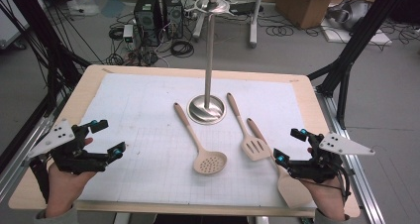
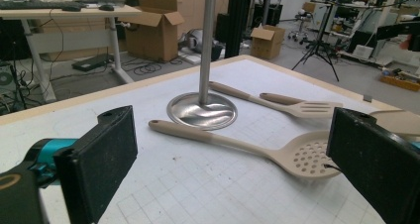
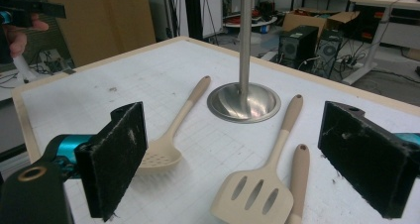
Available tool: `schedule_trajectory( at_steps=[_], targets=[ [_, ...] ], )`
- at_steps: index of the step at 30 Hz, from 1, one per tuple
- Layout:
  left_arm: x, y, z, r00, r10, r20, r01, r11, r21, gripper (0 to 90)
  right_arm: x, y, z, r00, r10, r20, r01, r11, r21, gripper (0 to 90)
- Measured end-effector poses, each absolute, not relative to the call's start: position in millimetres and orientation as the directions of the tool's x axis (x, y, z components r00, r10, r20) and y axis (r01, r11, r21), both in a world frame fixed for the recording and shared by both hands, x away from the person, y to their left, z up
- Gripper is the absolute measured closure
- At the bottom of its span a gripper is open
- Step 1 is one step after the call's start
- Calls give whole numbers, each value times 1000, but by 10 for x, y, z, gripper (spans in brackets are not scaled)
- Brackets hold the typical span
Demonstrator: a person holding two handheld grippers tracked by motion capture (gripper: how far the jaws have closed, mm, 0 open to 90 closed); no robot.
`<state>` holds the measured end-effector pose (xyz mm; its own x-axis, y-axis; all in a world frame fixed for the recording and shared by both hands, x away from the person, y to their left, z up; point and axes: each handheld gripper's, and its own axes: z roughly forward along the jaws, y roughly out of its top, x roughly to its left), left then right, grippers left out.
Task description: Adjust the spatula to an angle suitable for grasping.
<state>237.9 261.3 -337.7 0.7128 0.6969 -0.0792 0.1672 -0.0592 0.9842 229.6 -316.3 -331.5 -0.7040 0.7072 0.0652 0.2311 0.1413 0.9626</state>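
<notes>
Both grippers spread wide and empty: left gripper well left of the metal stand, right gripper apparently above a solid spatula.

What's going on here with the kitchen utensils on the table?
A person sits at the table with a two-jaw tool in each hand. The left tool and right tool are both open and empty, hovering near the table's front edge. Three beige utensils lie flat on the white mat: a skimmer, a slotted turner and a spatula beneath the right tool. Behind them a metal hanging stand is upright. Nothing has been picked up.
</notes>
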Motion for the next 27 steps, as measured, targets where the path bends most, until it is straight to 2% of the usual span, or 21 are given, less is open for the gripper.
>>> schedule_trajectory(
  at_steps=[21, 27],
  targets=[
    [2401, 2587, -3397, 712, 697, -84, 178, -63, 982, 60, 2282, -3249, -3332, -692, 721, 29, 232, 185, 955, 107],
    [2408, 2578, -3404, 714, 695, -85, 179, -64, 982, 60, 2276, -3289, -3346, -682, 731, -12, 224, 225, 948, 107]
  ],
)
